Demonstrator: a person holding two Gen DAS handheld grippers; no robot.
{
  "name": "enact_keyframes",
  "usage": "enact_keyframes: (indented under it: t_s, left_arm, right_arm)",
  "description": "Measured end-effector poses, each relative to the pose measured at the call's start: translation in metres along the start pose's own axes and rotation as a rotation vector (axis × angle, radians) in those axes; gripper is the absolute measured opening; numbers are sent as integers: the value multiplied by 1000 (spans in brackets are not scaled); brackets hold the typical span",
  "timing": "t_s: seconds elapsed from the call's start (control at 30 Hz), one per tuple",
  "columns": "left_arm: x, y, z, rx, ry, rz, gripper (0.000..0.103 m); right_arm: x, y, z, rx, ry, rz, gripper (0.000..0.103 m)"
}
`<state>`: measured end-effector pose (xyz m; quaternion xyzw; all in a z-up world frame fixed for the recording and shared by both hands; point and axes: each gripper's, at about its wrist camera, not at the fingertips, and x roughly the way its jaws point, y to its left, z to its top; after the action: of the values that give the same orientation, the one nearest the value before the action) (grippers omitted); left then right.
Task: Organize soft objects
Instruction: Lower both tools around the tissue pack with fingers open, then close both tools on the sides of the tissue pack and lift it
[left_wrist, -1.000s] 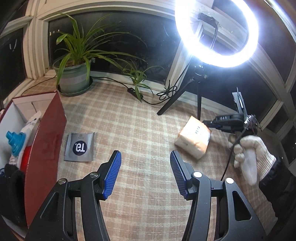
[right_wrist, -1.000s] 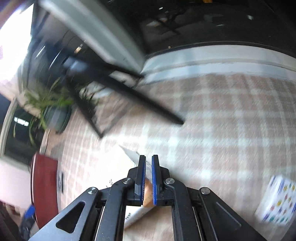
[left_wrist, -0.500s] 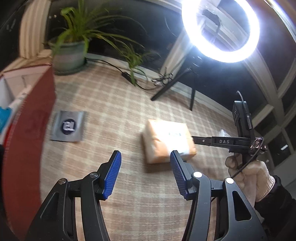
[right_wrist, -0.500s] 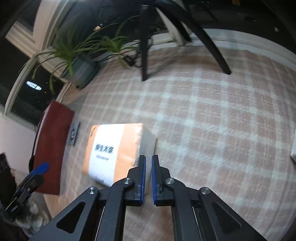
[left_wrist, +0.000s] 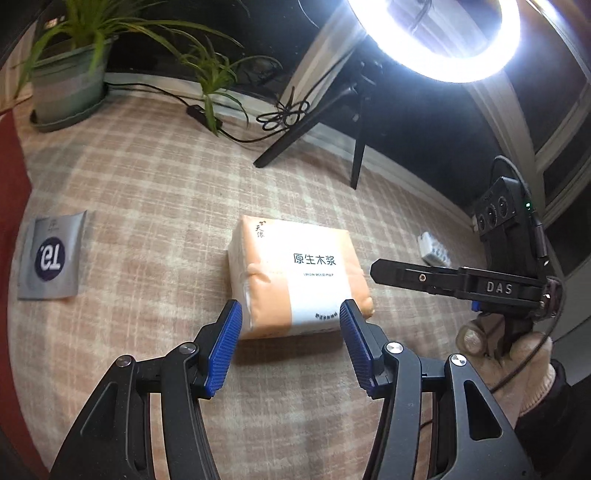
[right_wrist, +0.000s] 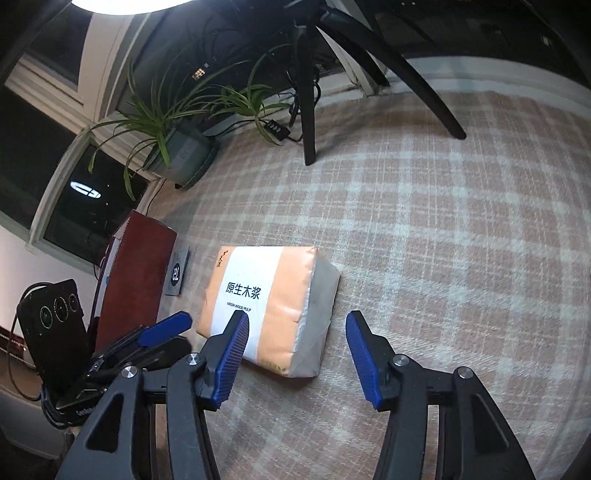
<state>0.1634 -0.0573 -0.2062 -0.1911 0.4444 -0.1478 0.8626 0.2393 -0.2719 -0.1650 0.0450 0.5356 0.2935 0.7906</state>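
Observation:
An orange and white tissue pack (left_wrist: 295, 273) lies flat on the checked cloth; it also shows in the right wrist view (right_wrist: 269, 306). My left gripper (left_wrist: 290, 325) is open, its blue pads level with the pack's near edge on either side, not touching. My right gripper (right_wrist: 295, 332) is open, just short of the pack's near corner, apart from it. In the left wrist view the right gripper (left_wrist: 373, 271) shows side-on at the right, beside the pack. A grey sachet (left_wrist: 50, 254) lies flat at the left.
A dark red box (right_wrist: 133, 284) stands left of the pack. A potted plant (left_wrist: 66, 85) stands at the back. A ring light (left_wrist: 436, 40) on a black tripod (left_wrist: 354, 122) stands behind, with cables. A small white patterned pack (left_wrist: 434, 251) lies at the right.
The right gripper has opened and let go of the tissue pack, which now lies on the cloth. The left gripper has moved right and closer, so the pack sits between its pads.

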Motion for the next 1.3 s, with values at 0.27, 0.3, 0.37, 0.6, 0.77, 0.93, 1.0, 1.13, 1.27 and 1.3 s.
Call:
enact_keyframes:
  t_s: [0.27, 0.3, 0.37, 0.6, 0.77, 0.93, 1.0, 1.13, 1.27, 1.3]
  left_arm:
    - [20, -8, 11, 78, 52, 50, 65]
    - [21, -9, 12, 90, 52, 63, 66]
    - [25, -8, 14, 108, 62, 69, 69]
    - [37, -7, 13, 156, 97, 77, 70]
    - [40, -6, 14, 141, 100, 52, 70]
    - [41, -11, 14, 155, 94, 43, 67]
    - [40, -14, 12, 162, 90, 38, 67]
    - [34, -16, 11, 161, 78, 41, 67]
    - [21, -20, 10, 158, 58, 42, 67]
    - [17, -22, 10, 159, 53, 45, 67]
  right_arm:
    - [17, 9, 2, 8, 12, -1, 51]
    - [18, 9, 3, 5, 14, -5, 51]
    - [22, 11, 5, 4, 16, -17, 51]
    - [36, 13, 7, 0, 43, -20, 51]
    - [40, 12, 7, 11, 48, -1, 51]
    - [39, 16, 6, 9, 53, 3, 52]
    - [37, 17, 6, 8, 54, 2, 52]
    - [31, 23, 5, 5, 49, 8, 52]
    - [19, 34, 3, -15, 38, 12, 52]
    - [15, 38, 3, -23, 34, 11, 52]
